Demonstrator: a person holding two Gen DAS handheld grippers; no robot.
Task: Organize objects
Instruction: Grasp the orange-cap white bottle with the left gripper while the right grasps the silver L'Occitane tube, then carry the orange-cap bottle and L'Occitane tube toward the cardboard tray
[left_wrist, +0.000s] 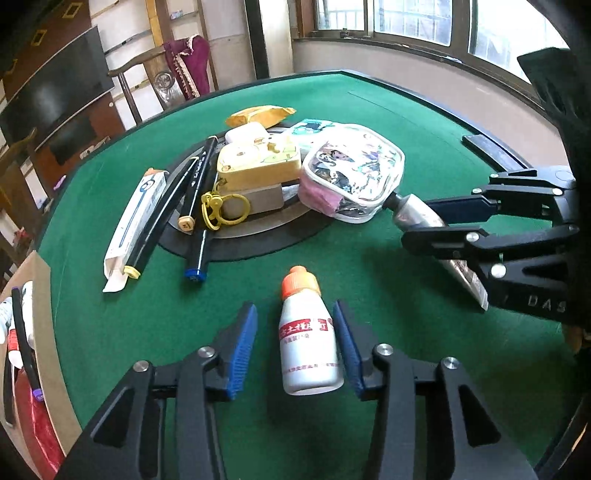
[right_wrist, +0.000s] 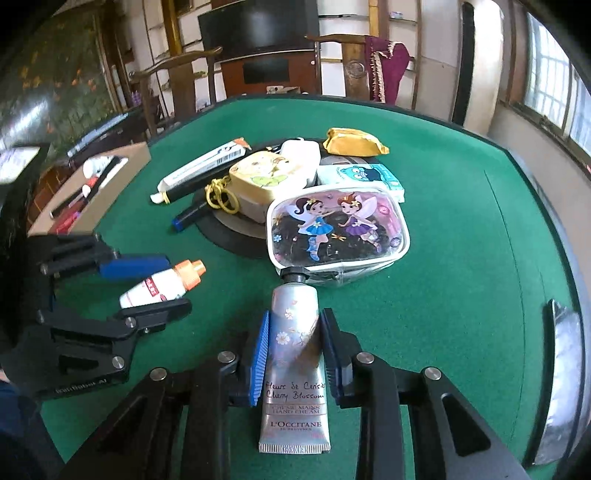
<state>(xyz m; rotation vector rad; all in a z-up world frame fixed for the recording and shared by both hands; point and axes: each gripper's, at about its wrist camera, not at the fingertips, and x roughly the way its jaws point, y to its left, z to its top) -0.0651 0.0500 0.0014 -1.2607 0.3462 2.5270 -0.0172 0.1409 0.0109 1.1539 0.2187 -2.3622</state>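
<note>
fig. both tools over the green felt table (left_wrist: 424, 122), seen from each wrist cam.

left tool (left_wrist: 295, 343): jaws narrow around the bottle (left_wrist: 308, 343), which lies on its side on the felt, orange cap pointing away from me. right pad looks to touch its shoulder; left pad stands clear w/ felt showing between, so i judge it straddled, not yet gripped.

right tool (right_wrist: 295, 350): pads pressed on both sides of the tube (right_wrist: 293, 354) at mid-body, black cap just beside the fairy pouch (right_wrist: 338, 229), crimped end toward me. i read this as a hold.

handling (my judgement): bottle = hard plastic, light, smooth and round, prob. rolls or squirts out of a weak pinch; take it across the labelled belly, not the tapering shoulder. tube = soft, dents under pressure, light; grip mid-body gently, away from the cap.

surface: felt gives friction, so little sliding. the remaining clutter, incl. pens, a yellow case (right_wrist: 273, 177) and a snack pack (right_wrist: 352, 146), sits piled on a dark round centre plate. an open cardboard box (right_wrist: 110, 177) w/ items inside stands at the table's left edge, prob. the drop-off.

room: wooden chairs, dark tv, windows at right.
</note>
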